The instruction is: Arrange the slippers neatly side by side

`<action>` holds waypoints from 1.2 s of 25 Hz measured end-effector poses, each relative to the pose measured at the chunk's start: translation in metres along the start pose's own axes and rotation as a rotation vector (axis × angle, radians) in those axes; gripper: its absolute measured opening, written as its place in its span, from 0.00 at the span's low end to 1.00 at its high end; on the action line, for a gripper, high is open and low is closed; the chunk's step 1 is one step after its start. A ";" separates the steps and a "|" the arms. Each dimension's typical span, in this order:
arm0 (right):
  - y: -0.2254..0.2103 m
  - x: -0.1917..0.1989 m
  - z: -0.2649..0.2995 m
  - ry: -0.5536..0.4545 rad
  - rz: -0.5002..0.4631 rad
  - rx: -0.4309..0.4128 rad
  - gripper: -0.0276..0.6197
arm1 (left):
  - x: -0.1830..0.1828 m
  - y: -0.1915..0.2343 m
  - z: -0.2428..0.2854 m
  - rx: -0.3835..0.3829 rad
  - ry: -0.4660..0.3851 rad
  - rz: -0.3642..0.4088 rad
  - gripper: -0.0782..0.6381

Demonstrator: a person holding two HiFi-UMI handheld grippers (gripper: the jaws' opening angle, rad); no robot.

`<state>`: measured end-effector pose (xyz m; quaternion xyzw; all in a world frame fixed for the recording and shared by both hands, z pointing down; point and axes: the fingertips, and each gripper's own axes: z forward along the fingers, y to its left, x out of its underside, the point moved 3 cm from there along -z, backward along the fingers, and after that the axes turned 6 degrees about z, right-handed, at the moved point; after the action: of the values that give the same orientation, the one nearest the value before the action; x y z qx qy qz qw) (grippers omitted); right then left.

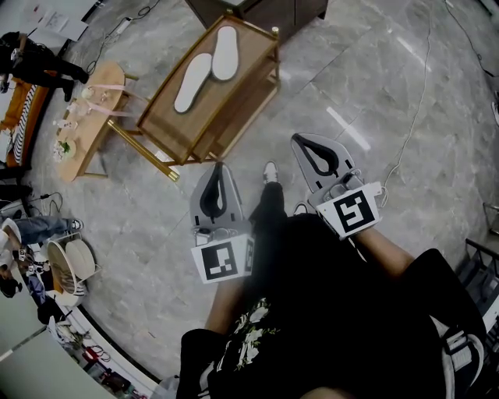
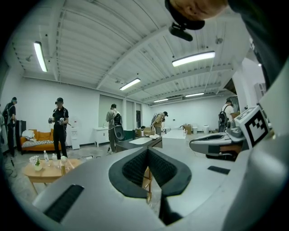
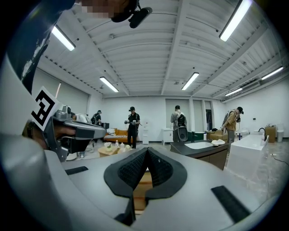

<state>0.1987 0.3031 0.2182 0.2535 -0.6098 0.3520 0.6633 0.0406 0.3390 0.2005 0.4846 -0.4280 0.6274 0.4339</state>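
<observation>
Two white slippers lie soles up on the top of a wooden rack [image 1: 168, 117]. One slipper [image 1: 192, 82] is nearer, the other [image 1: 225, 52] sits just beyond it and farther right, their sides close together. My left gripper [image 1: 218, 168] hangs over the floor in front of the rack's near corner, jaws shut with nothing in them. My right gripper [image 1: 301, 140] is to the rack's right, also shut and empty. In the left gripper view the shut pads [image 2: 148, 153] point level into the room, with the right gripper [image 2: 216, 145] beside them. The right gripper view shows its shut pads [image 3: 146, 152].
A low round wooden table [image 1: 105, 78] with small bottles stands left of the rack. A woven basket [image 1: 70, 265] is at the far left. A dark cabinet [image 1: 265, 12] is behind the rack. A cable [image 1: 413, 132] runs across the marble floor. Several people stand around the room.
</observation>
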 end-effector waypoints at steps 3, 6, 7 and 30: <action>-0.006 0.006 0.007 0.023 0.011 0.000 0.04 | 0.002 0.001 0.014 0.009 0.013 0.036 0.11; -0.014 0.003 0.017 0.024 0.003 0.009 0.04 | 0.003 0.006 0.030 0.018 0.009 0.064 0.11; -0.016 0.001 0.021 0.020 -0.005 0.012 0.04 | 0.004 0.009 0.035 0.018 0.003 0.065 0.11; -0.031 -0.042 0.120 -0.028 -0.086 0.148 0.04 | -0.011 0.081 0.136 0.175 -0.118 0.080 0.11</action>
<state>0.1467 0.1850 0.1946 0.3328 -0.5800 0.3637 0.6485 -0.0035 0.1867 0.2023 0.5394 -0.4152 0.6496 0.3388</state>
